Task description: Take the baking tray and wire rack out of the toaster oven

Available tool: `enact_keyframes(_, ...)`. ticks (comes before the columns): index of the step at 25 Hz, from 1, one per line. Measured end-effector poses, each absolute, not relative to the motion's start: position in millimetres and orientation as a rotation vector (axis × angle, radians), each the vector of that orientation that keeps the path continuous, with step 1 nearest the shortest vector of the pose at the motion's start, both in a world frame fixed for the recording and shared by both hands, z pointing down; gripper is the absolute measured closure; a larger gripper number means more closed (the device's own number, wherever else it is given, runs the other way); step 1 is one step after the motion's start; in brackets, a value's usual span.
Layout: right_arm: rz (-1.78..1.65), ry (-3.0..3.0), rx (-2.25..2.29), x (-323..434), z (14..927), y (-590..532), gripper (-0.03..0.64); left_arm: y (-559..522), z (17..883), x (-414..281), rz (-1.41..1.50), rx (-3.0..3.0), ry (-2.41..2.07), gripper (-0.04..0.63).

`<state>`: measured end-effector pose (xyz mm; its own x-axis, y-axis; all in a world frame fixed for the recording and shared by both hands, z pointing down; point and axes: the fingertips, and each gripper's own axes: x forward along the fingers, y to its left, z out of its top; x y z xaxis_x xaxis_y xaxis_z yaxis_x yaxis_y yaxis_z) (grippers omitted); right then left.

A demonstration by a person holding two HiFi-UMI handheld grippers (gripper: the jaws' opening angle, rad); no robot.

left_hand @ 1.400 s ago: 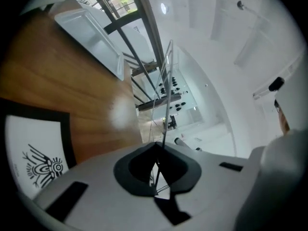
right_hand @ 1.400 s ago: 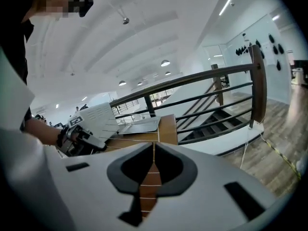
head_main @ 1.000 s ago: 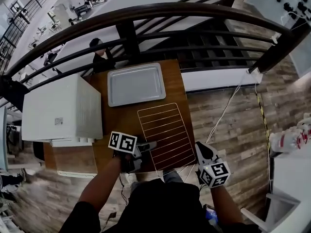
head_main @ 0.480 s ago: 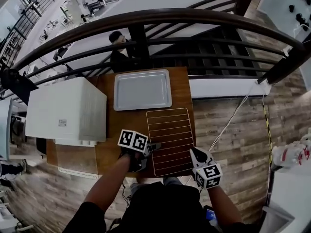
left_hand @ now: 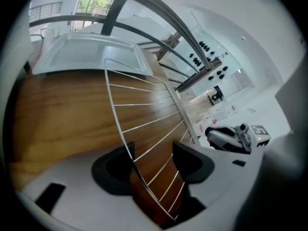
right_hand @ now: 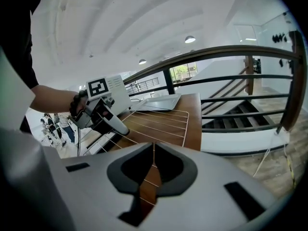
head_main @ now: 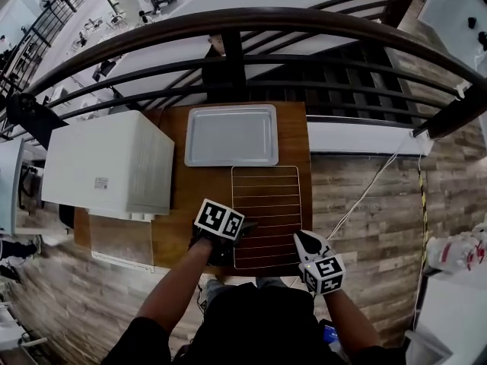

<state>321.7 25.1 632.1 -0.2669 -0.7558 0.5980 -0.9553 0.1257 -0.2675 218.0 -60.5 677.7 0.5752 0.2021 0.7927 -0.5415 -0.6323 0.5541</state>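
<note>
Head view gives us the whole table [head_main: 183, 204], a brown wooden top set against a dark curved railing [head_main: 228, 21]. At the far left stands the white toaster oven [head_main: 106, 162], a plain box with its door [head_main: 122, 242] folded down on the side nearest us. Right of it, on the far half of the table, lies the baking tray [head_main: 232, 135]. It is a pale grey metal rectangle with rounded corners and a raised rim, lying flat. Just in front of the tray, and a little to the right, lies the wire rack [head_main: 266, 204]. It is a thin, light-coloured frame with parallel bars running across it, and the wood shows through. It rests on the table, its far edge close to the tray's near rim and its right edge along the table's right side.

Our left gripper [head_main: 245, 227] sits at the rack's near left edge. Its jaws have just been opening and stand apart, with the rack's edge wire running between them and the pads not closed on it. Our right gripper [head_main: 301, 239] is at the rack's near right edge, its jaws drawn together on a thin wire of the frame. Beyond the table's right side we see a wood-plank floor [head_main: 365, 196].
</note>
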Motion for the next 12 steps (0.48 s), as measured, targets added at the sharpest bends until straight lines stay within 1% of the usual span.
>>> enact_keyframes(2,0.889,-2.095,1.656,319,634,26,0.607,-57,679,215,1.211,1.996,-0.264,0.332)
enact_keyframes(7,0.897,-2.085,1.666,319,635,29,0.607,-47,686,210,1.402,2.028,-0.223,0.295)
enact_keyframes(10,0.9,-2.085,1.676,316,632,29,0.607,-48,688,211,1.418,2.017,-0.209,0.284)
enact_keyframes(12,0.896,-2.089,1.682,312,630,29,0.607,-52,685,212,1.35,2.0,-0.224,0.252)
